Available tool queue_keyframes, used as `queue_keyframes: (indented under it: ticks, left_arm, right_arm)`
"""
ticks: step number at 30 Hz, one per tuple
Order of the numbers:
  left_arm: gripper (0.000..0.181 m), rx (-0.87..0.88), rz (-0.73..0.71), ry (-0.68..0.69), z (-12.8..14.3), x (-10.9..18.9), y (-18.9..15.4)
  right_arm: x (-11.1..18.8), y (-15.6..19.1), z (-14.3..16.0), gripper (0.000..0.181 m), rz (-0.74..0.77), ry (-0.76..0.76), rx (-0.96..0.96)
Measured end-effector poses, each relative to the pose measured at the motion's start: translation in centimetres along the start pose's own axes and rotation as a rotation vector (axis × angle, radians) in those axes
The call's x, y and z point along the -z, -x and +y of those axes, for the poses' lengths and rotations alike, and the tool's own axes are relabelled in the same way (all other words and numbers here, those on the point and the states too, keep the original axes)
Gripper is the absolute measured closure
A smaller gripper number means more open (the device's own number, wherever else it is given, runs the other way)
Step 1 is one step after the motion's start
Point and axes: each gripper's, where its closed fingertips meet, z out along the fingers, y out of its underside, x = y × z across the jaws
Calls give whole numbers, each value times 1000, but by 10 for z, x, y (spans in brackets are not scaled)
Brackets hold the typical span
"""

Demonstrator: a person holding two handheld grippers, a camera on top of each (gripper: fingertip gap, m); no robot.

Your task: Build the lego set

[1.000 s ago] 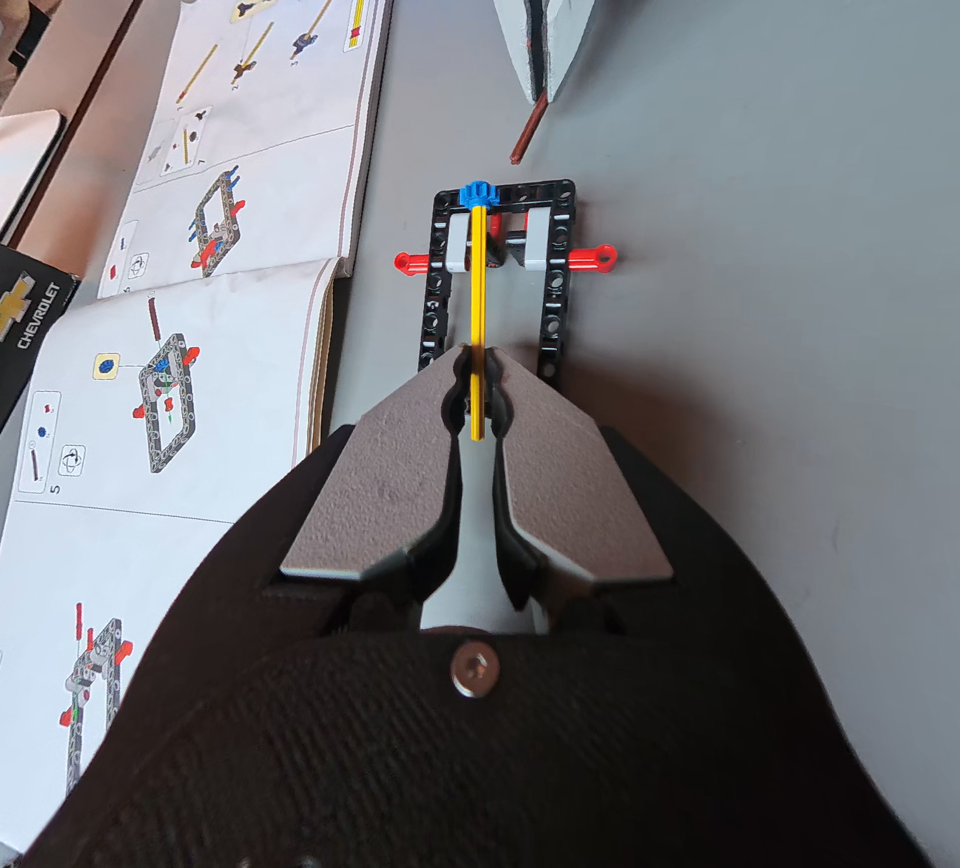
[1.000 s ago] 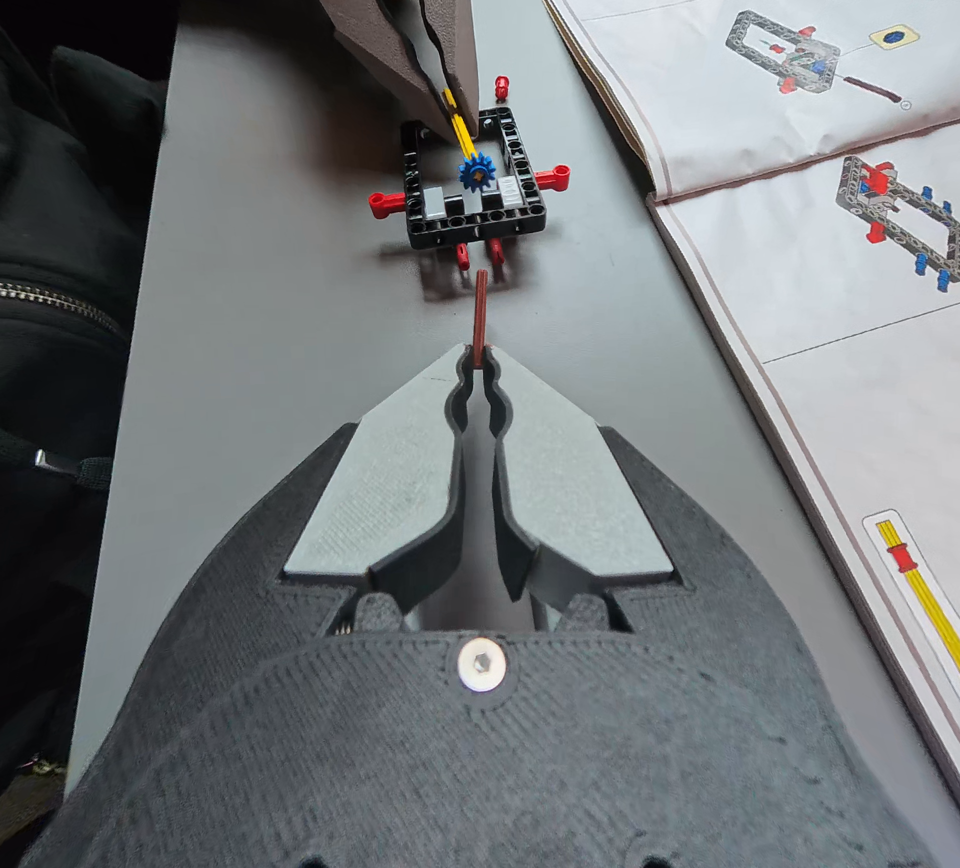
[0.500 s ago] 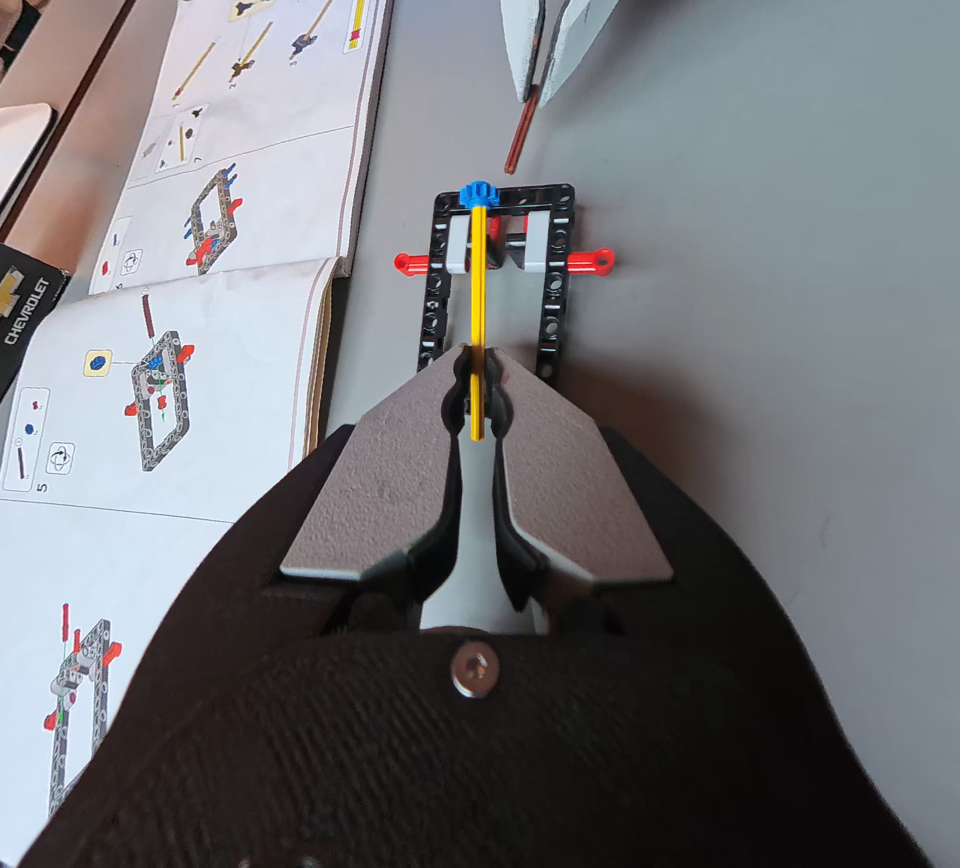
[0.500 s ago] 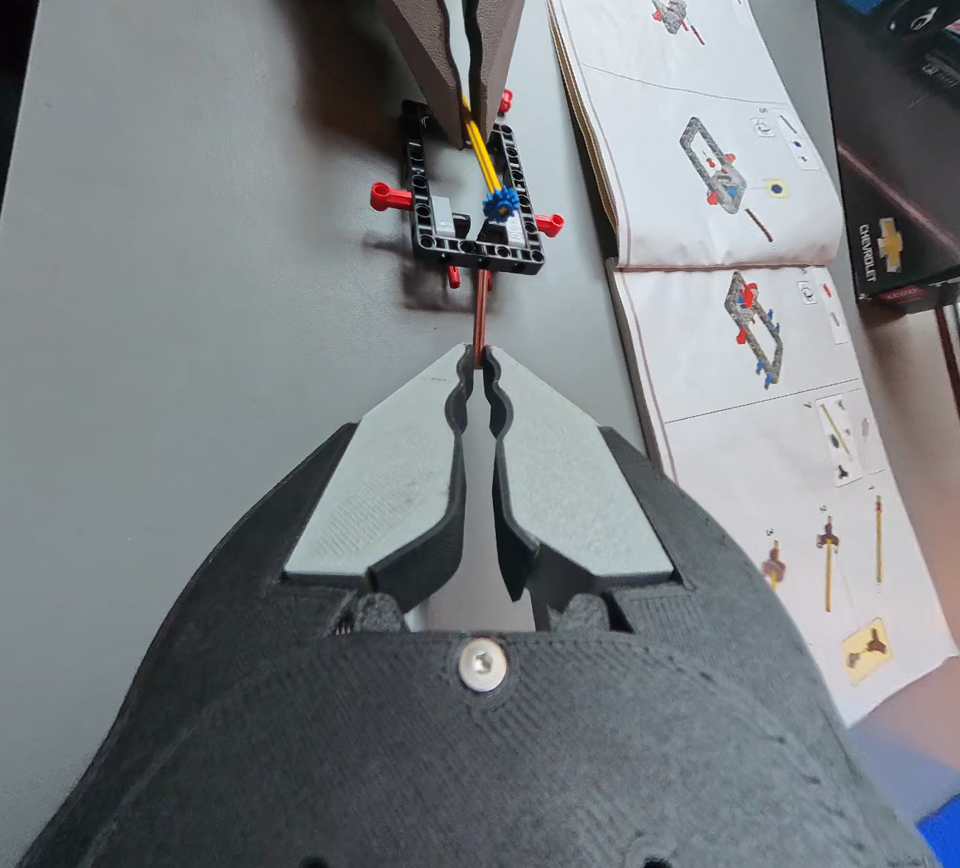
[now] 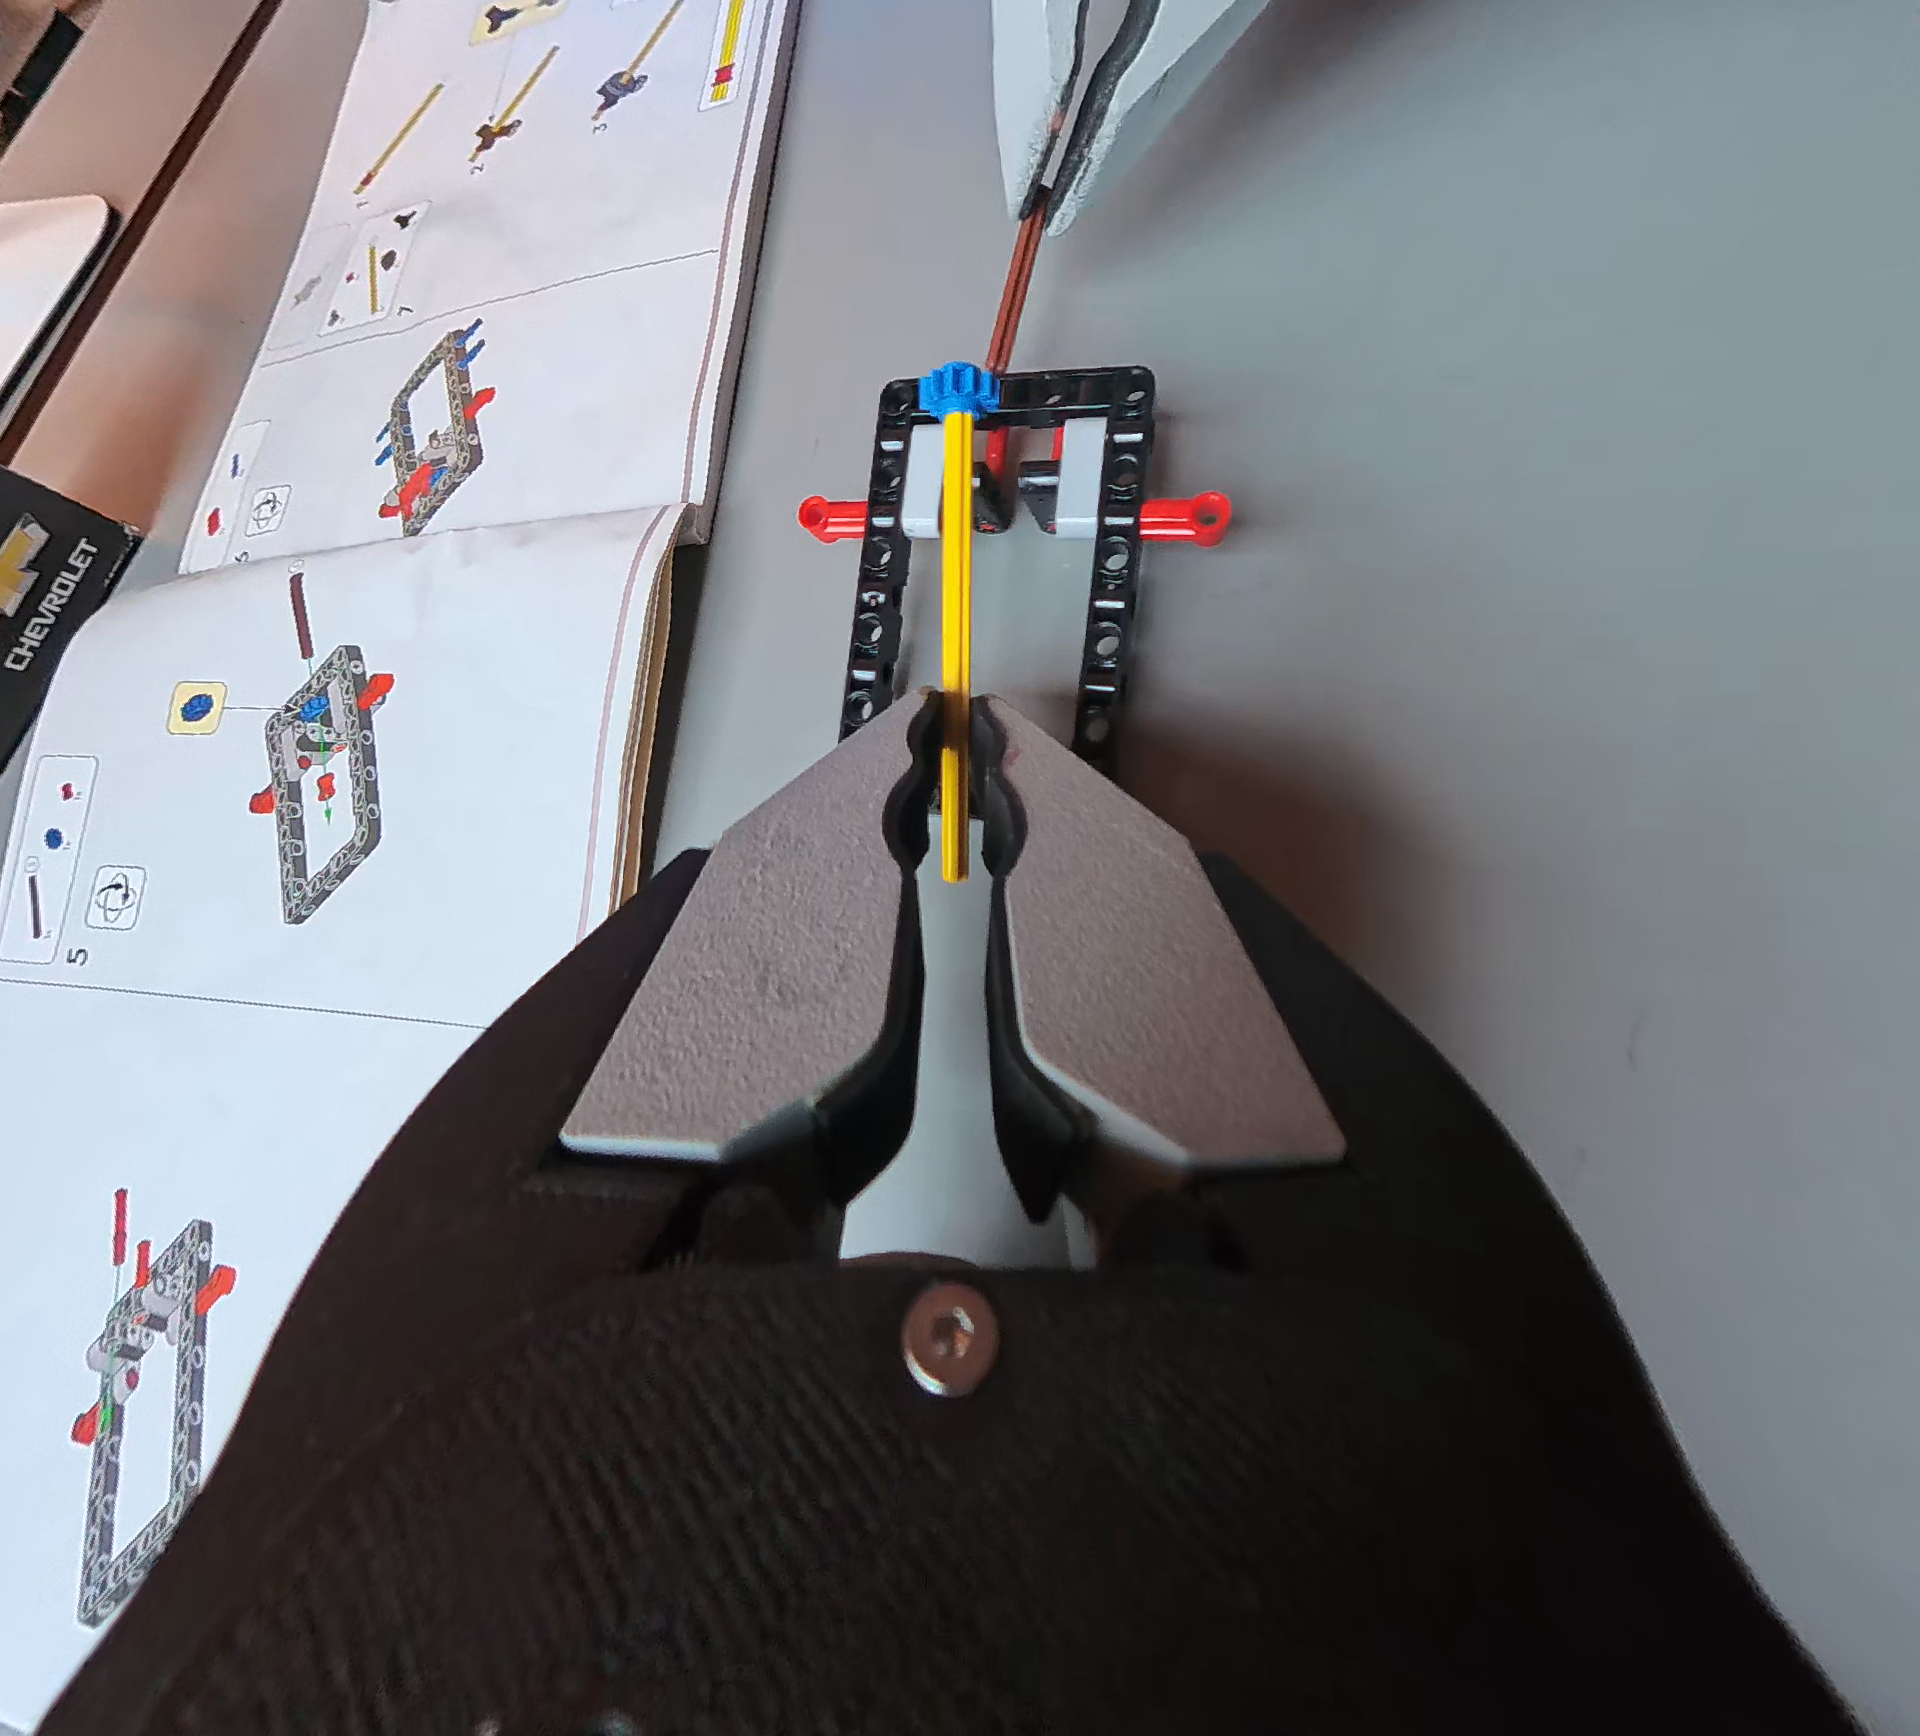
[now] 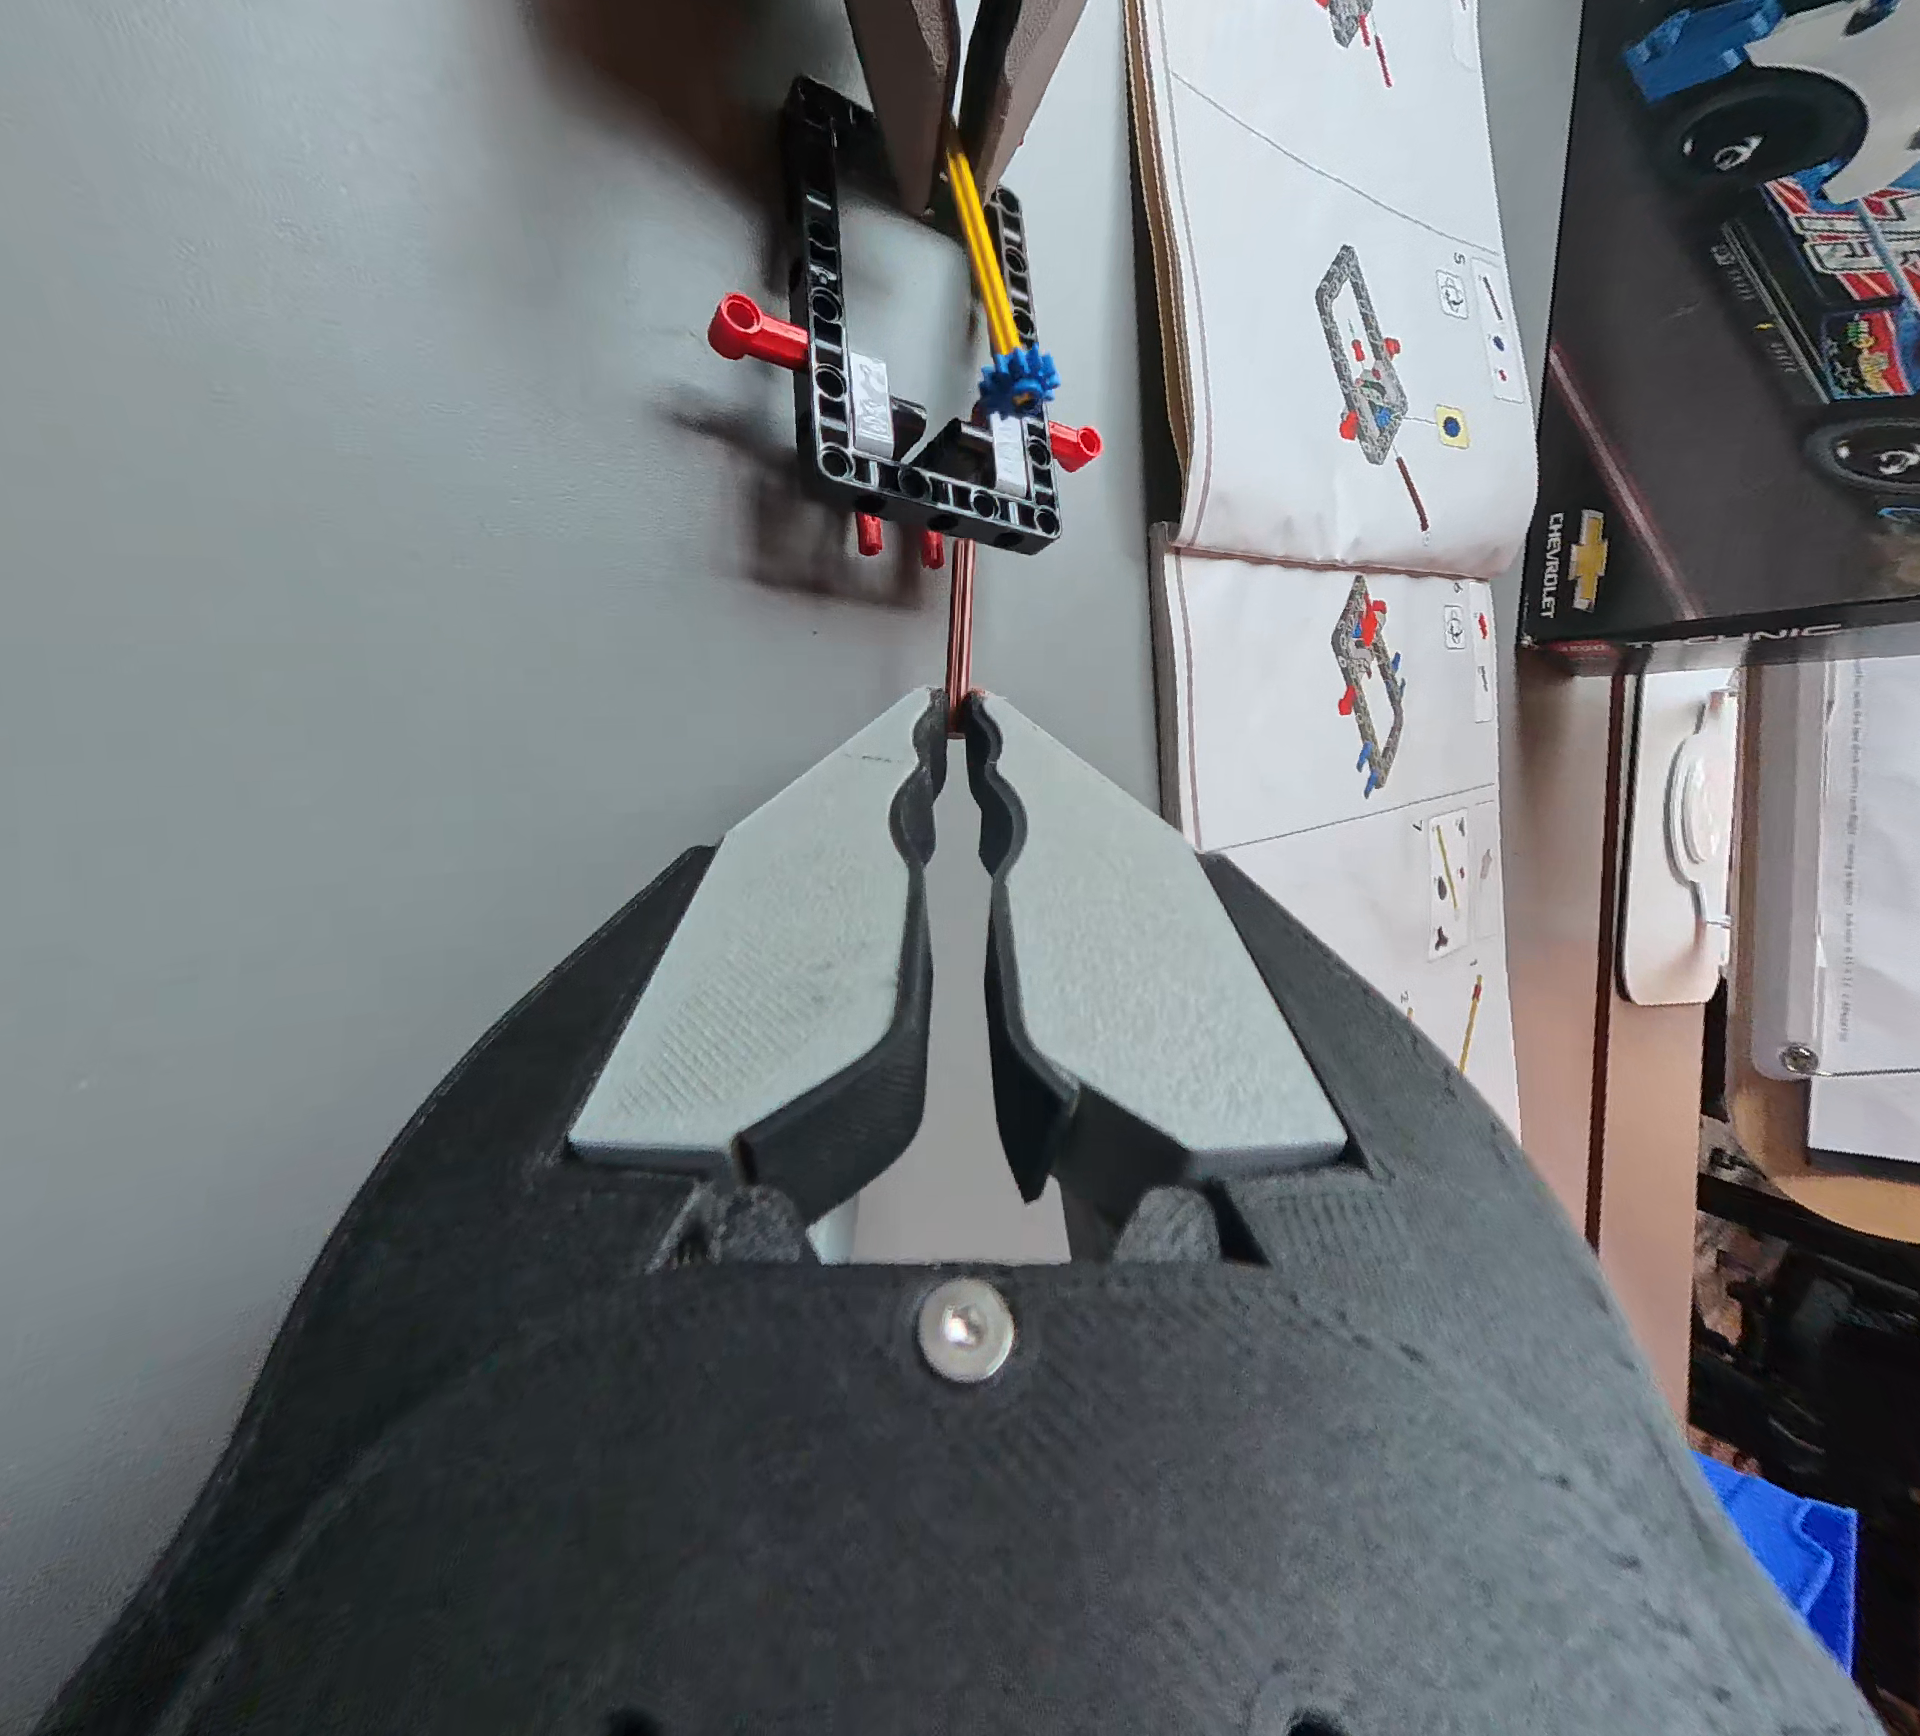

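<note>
A black rectangular lego frame with grey blocks and red pins lies on the grey table; it also shows in the right wrist view. My left gripper is shut on a yellow axle that carries a blue gear at the frame's far bar. My right gripper is shut on a brown axle. The brown axle's tip touches the frame's end bar, beside two short red pins. In the left wrist view the right gripper comes in from the far side with the brown axle.
An open instruction booklet lies left of the frame; it is on the right in the right wrist view. A dark lego box lies beyond the booklet. A blue container shows at the lower right.
My right gripper has moved toward the frame, bringing the brown axle's tip from short of the end bar up to it. My left gripper still holds the yellow axle in place.
</note>
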Motion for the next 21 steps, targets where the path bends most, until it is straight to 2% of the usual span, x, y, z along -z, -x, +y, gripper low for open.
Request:
queue_keyframes:
  ticks: [15, 21]
  left_arm:
    - [179, 5, 10, 6, 1, -1, -1]
    - [179, -14, 19, 34, 4, -3, -4]
  right_arm:
    - [-2, 3, -6, 181, 16, 11, 69]
    - [-6, 4, -7, 181, -31, 2, 34]
